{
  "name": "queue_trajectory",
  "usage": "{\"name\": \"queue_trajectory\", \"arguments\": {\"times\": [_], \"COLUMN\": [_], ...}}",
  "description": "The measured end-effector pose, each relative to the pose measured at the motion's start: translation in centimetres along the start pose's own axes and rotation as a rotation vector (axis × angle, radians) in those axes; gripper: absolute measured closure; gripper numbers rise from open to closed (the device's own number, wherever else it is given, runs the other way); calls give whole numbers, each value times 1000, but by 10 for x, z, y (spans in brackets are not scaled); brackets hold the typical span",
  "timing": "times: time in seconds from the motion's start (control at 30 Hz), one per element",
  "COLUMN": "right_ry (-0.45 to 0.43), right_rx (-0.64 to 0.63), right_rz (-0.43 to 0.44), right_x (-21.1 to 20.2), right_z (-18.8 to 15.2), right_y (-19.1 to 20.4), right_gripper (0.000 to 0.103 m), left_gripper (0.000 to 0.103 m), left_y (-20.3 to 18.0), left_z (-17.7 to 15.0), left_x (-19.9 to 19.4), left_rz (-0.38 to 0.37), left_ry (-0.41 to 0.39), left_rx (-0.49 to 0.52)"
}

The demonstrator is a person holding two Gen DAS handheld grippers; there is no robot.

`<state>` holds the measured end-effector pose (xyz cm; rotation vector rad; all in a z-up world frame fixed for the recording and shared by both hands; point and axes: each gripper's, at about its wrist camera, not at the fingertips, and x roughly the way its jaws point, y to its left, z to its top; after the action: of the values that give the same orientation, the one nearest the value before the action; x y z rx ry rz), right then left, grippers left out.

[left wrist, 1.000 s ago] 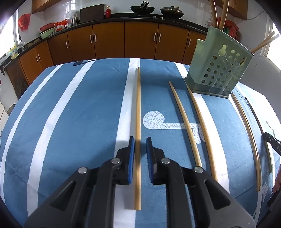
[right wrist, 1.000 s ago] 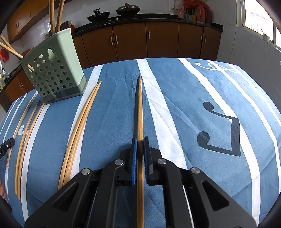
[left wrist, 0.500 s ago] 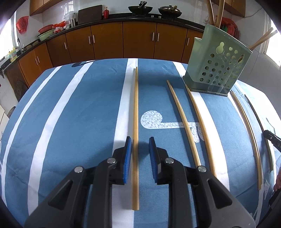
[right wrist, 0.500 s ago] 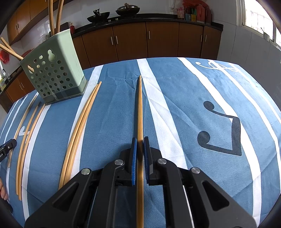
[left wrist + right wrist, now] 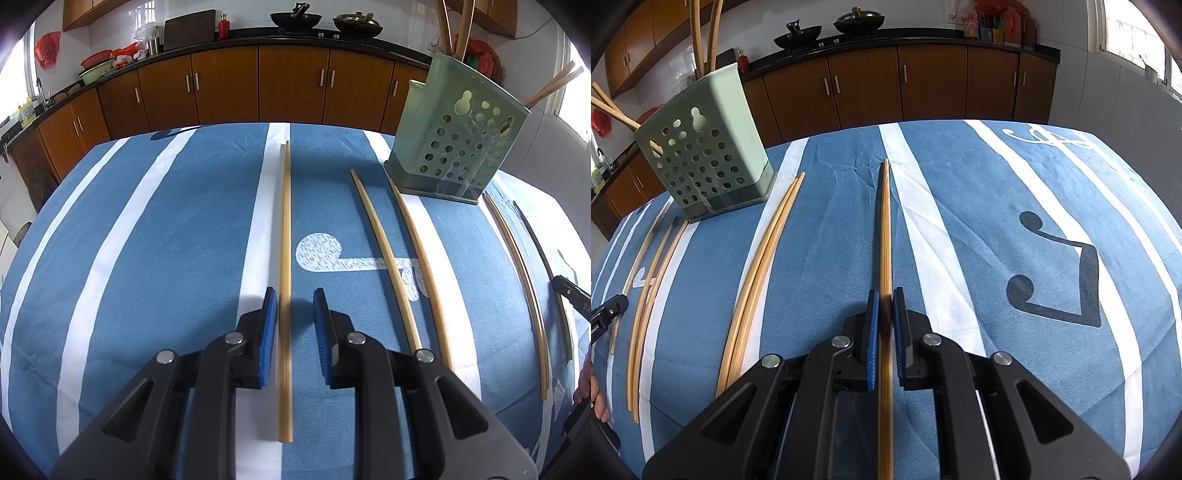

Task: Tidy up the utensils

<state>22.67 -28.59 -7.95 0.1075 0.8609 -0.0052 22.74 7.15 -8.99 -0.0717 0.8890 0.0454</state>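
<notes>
In the left wrist view a long bamboo chopstick (image 5: 285, 236) lies on the blue striped tablecloth (image 5: 166, 240). My left gripper (image 5: 294, 297) is open and straddles it without touching. In the right wrist view my right gripper (image 5: 885, 295) is shut on another bamboo chopstick (image 5: 885, 229), which points straight ahead just above the cloth. A green perforated utensil holder (image 5: 458, 147) stands at the back right of the left view and at the back left of the right wrist view (image 5: 705, 155), with several chopsticks standing in it.
Two loose chopsticks (image 5: 399, 258) lie right of my left gripper, more (image 5: 517, 266) beyond the holder. A pair (image 5: 757, 273) lies left of my right gripper. Brown cabinets (image 5: 258, 88) and a counter with woks stand behind the table.
My left gripper has opened wider and let go of the chopstick, which now lies on the cloth. The right gripper has stayed shut on its chopstick and hardly moved.
</notes>
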Motion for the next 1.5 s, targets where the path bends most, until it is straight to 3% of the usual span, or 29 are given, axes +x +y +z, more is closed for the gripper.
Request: {"name": "queue_trajectory", "arguments": {"times": [0.73, 1.13, 1.2, 1.33, 1.5], "right_ry": [0, 7, 8, 9, -36], "right_rx": [9, -33, -30, -11, 52], "right_rz": [12, 15, 27, 50, 80], "right_x": [-1, -23, -24, -26, -39], "right_z": [0, -27, -28, -30, -23], "right_y": [-1, 2, -1, -7, -22], "right_gripper": [94, 94, 94, 95, 95], "left_gripper": [78, 78, 79, 94, 95], "left_y": [-3, -2, -3, -1, 1], "left_z": [0, -20, -22, -26, -26], "left_x": [0, -15, -17, -20, -27], "left_rz": [-2, 9, 10, 16, 23], "left_ry": [2, 6, 6, 9, 4], "left_rx": [23, 48, 46, 46, 49]}}
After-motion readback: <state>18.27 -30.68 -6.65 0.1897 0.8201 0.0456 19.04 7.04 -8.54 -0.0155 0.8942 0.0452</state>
